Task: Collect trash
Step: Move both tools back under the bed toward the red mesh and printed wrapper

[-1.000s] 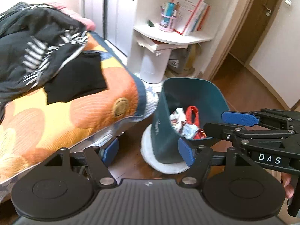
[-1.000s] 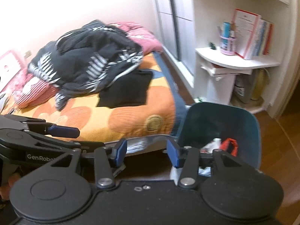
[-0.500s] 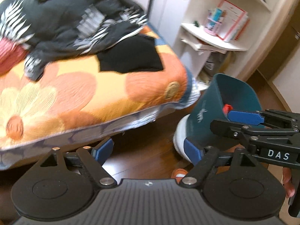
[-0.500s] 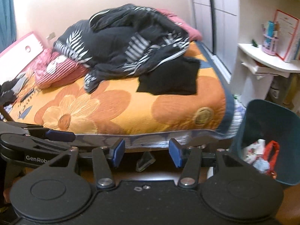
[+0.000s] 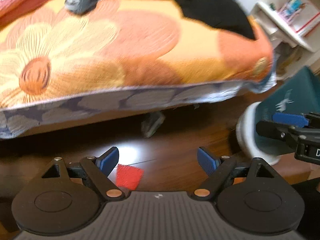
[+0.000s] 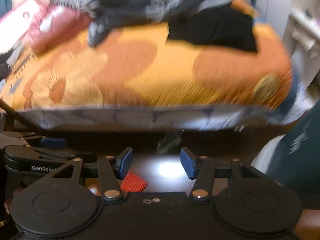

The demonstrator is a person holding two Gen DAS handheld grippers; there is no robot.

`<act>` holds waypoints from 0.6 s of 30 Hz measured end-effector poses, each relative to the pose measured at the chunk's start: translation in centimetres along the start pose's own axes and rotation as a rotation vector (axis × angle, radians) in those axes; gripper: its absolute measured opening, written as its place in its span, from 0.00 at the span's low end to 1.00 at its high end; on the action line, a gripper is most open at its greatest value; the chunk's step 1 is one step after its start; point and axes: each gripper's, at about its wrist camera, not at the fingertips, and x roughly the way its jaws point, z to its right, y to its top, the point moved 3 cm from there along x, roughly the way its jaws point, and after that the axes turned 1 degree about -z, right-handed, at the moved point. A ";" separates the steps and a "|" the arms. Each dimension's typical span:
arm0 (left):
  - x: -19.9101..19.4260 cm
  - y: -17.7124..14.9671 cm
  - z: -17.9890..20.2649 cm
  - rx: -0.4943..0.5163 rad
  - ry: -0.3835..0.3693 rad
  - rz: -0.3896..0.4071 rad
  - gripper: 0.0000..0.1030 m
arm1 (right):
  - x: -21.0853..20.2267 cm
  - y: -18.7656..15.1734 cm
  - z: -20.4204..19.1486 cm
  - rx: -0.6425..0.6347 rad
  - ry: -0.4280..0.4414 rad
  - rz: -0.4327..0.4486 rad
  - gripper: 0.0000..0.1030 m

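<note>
Both grippers have swung from the teal plastic bin (image 5: 296, 108) down toward the dark wooden floor (image 5: 176, 150).

Left wrist view: the left gripper (image 5: 158, 161), jaws just widened and empty, has a flat red wrapper scrap (image 5: 129, 177) at seven o'clock, not yet collected.

Right wrist view: the right gripper (image 6: 156, 163), jaws spread and empty, sees the scrap at seven o'clock too.

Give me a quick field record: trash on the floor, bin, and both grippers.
trash: red scrap on the dark wood floor, near the bed
bin: teal bin, at the right by the bed's corner
left gripper: open, empty, jaws just opening, above the scrap
right gripper: open, empty, jaws just opening
other: grey crumpled thing under the bed's edge, too blurred to identify
</note>
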 end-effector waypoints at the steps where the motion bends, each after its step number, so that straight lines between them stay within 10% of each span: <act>1: 1.1 0.0 -0.5 -0.004 0.005 -0.018 0.83 | 1.4 0.1 0.2 0.013 -0.003 -0.014 0.51; 18: 19.6 -0.9 -6.3 0.071 0.098 -0.277 0.83 | 21.9 -0.4 1.9 0.070 -0.037 -0.107 0.51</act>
